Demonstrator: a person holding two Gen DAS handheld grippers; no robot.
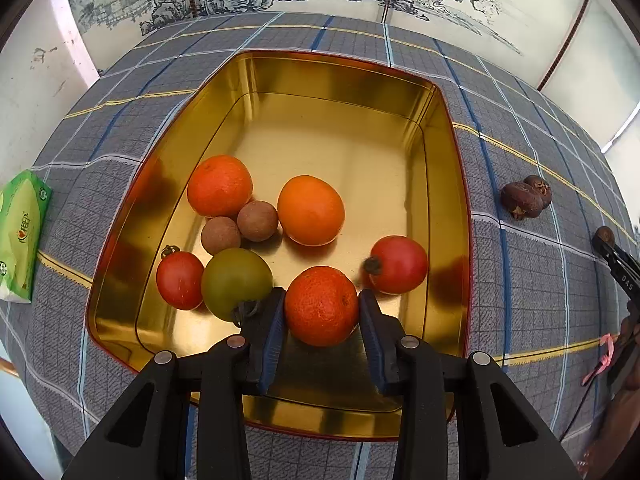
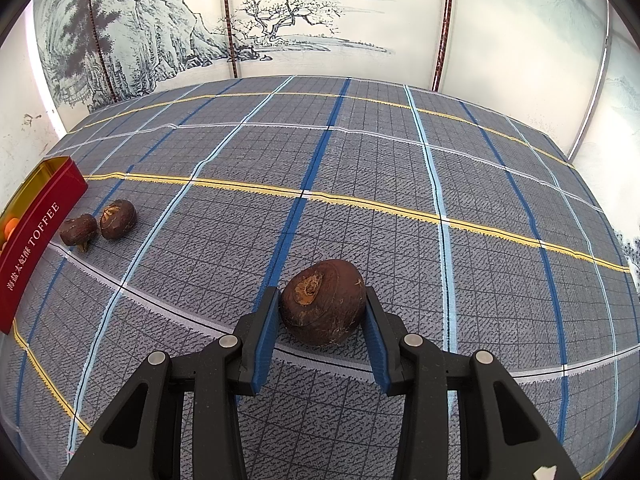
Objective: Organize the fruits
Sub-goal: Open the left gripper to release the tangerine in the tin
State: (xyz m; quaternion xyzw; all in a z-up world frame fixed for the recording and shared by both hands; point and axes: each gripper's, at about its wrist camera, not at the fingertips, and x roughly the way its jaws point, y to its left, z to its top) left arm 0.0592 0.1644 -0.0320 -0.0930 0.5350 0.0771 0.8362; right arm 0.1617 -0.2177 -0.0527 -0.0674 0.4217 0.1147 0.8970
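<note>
A gold-lined tin [image 1: 440, 128] holds two oranges [image 1: 311, 210], two red tomatoes [image 1: 398, 265], a green tomato [image 1: 236, 284] and two small brown fruits [image 1: 257, 221]. My left gripper [image 1: 322, 306] is over the tin's near end, its pads against both sides of a mandarin [image 1: 321, 305]. My right gripper [image 2: 322, 304] has its pads against a dark brown water chestnut [image 2: 322, 302] on the cloth. Two more water chestnuts [image 2: 118, 213] lie beside the tin's red wall [image 2: 32, 240]; they also show in the left wrist view [image 1: 526, 198].
A grey checked cloth [image 2: 400, 184] covers the table. A green tissue pack [image 1: 20, 236] lies at the table's left edge. A painted folding screen [image 2: 280, 20] stands behind the table. The right gripper shows at the right edge of the left wrist view [image 1: 612, 256].
</note>
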